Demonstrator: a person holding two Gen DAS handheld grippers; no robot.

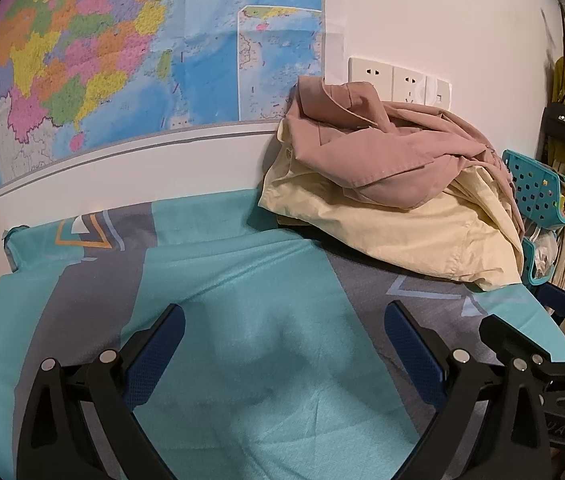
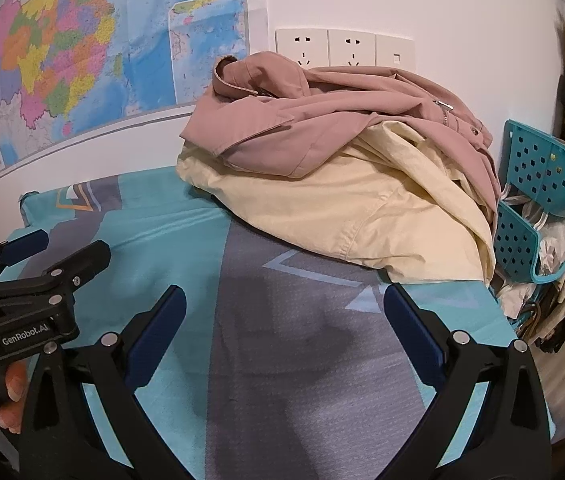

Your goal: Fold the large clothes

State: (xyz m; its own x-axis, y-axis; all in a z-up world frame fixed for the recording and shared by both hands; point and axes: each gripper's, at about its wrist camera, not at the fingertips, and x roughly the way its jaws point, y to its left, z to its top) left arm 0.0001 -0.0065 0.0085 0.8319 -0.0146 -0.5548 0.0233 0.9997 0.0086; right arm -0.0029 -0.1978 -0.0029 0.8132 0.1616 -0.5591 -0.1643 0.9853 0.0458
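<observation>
Clothes pile [image 2: 334, 168] ahead-right, well beyond left gripper [image 1: 284, 344] and right gripper [image 2: 284, 320], both wide, empty

You've got a pink jacket [image 2: 322, 120] crumpled atop a pale yellow garment [image 2: 346, 208], both unfolded. Pile sits at far right of bed, against wall.

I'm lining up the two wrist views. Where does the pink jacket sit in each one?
Left wrist: pink jacket right of centre, upper half, on top of the cream garment, against the wall.
Right wrist: pink jacket near centre, upper half, again on the cream garment.
Shared landmark: the white wall sockets just behind the jacket's top.
</observation>
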